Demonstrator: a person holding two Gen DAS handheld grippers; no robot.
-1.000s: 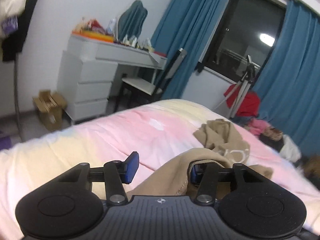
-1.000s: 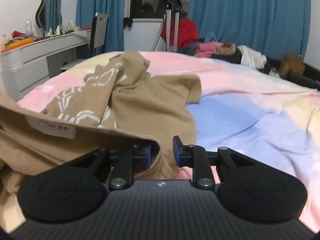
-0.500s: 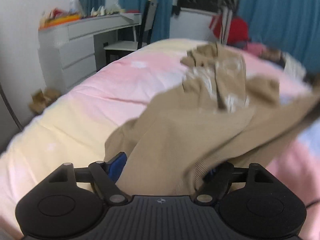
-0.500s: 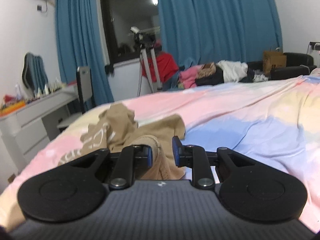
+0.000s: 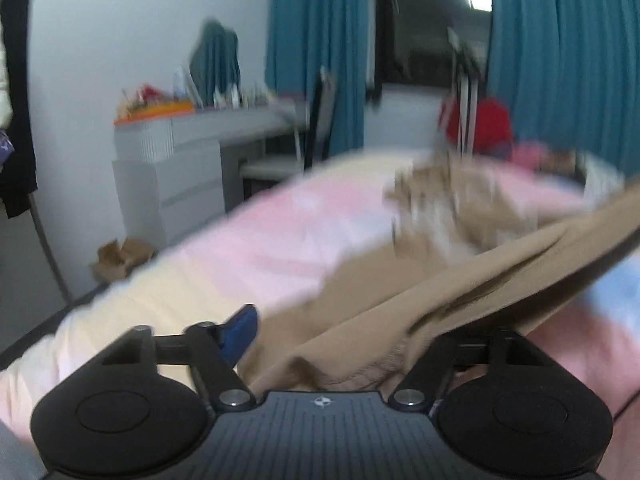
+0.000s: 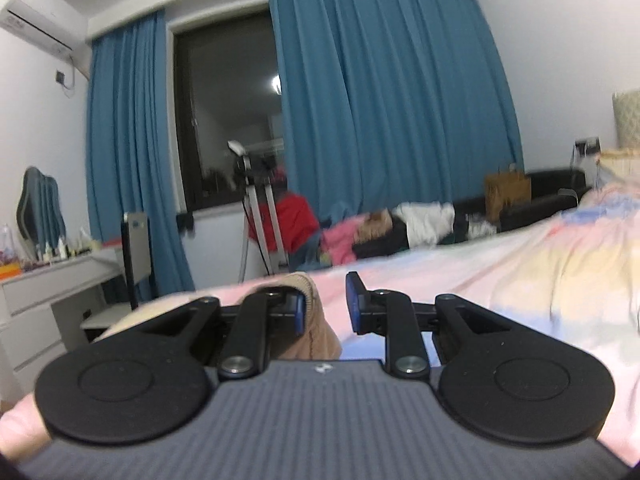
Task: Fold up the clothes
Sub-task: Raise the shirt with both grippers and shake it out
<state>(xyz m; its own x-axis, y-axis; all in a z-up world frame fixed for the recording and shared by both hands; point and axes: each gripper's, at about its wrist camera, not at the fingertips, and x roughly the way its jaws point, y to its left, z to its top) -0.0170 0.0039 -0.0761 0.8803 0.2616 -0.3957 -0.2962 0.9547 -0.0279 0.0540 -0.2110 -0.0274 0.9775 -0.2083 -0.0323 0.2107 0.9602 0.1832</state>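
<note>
A tan garment (image 5: 460,280) lies partly on the pastel bed (image 5: 260,240), and one edge is stretched up toward the right of the left wrist view. My left gripper (image 5: 340,336) is closing around a bunch of this cloth. Its left pad (image 5: 240,326) sits bare at the cloth's edge, and the cloth hides the right finger. In the right wrist view the garment's ribbed hem (image 6: 316,324) hangs over the left finger of my right gripper (image 6: 326,306). That gripper's jaws stand narrowly apart, with a gap between hem and right pad (image 6: 354,304).
A white dresser (image 5: 172,176) and a chair (image 5: 320,120) stand left of the bed, with a cardboard box (image 5: 120,256) on the floor. Beyond the bed are a tripod (image 6: 256,220), a heap of clothes (image 6: 380,232), blue curtains (image 6: 380,100) and a dark sofa (image 6: 552,188).
My right gripper has risen with the hem, and its view has swung up from the garment to the window. The cloth edge now stretches up to the right. My left jaws stand narrower.
</note>
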